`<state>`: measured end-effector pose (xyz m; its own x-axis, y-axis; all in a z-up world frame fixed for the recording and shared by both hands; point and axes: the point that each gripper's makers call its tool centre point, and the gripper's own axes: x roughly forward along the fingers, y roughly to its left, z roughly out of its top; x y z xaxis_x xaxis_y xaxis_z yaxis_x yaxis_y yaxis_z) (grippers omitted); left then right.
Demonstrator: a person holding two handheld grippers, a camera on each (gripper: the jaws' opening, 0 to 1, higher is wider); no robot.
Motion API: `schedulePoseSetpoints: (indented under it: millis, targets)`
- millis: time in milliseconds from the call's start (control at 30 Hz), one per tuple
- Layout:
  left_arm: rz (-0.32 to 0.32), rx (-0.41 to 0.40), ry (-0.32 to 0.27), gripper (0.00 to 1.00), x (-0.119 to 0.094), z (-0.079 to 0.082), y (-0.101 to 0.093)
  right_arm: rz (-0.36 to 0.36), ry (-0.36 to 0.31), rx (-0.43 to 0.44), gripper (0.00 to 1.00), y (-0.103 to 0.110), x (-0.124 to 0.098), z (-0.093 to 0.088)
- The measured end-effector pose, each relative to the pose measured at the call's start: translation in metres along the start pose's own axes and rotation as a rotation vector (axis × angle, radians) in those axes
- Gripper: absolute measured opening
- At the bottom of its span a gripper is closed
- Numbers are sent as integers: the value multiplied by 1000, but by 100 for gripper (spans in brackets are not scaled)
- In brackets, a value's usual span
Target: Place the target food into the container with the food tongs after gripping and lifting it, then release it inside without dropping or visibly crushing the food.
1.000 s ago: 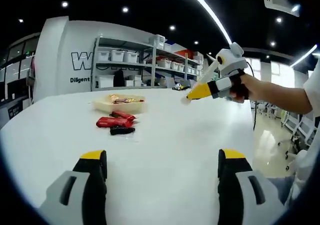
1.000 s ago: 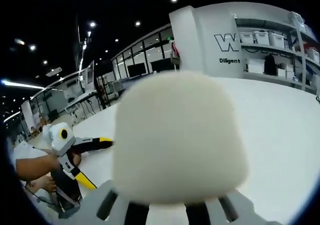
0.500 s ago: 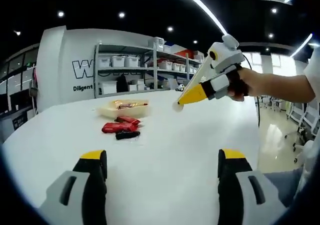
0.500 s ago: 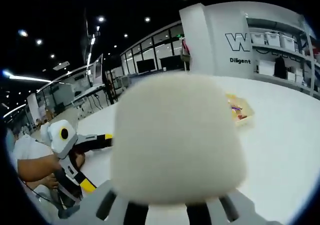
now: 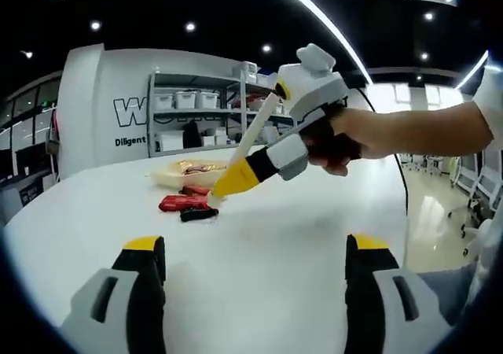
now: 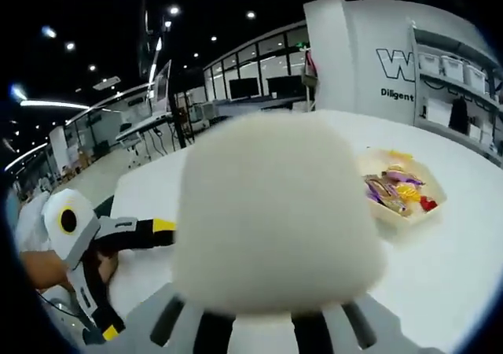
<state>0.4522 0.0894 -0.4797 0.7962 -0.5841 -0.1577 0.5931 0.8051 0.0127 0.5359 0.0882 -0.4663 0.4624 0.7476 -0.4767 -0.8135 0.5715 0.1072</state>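
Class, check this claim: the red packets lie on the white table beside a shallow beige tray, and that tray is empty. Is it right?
Not quite. The shallow beige tray is not empty: the right gripper view shows it holding colourful wrapped snacks. The rest stands: in the left gripper view the red packets lie on the white table beside the tray.

Light comes from small ceiling spots and a long bright strip running from twelve toward two o'clock in the left gripper view. The white table is evenly lit, with soft, faint shadows. Windows at three o'clock blow out to glare. Straight lines bow toward the edges. In the right gripper view a pale blob, possibly foam, sits close and blurred at center.
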Motion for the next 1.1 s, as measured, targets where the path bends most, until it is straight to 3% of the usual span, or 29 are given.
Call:
schedulePoseSetpoints:
  millis: [300, 667, 800, 933, 1100]
  targets:
    - [-5, 22, 3, 93, 0, -1, -2, -1, 26, 32, 20, -6, 20, 2]
    - [-6, 15, -4, 93, -1, 0, -2, -19, 93, -68, 21, -5, 32, -3]
    - [-6, 21, 1, 93, -1, -1, -2, -43, 116, -122, 15, -1, 35, -5]
    - [-5, 20, 1, 92, -1, -1, -3, -45, 146, -85, 8, 0, 35, -7]
    - [-5, 22, 4, 92, -1, -2, -3, -46, 162, -57, 7, -4, 27, -9]
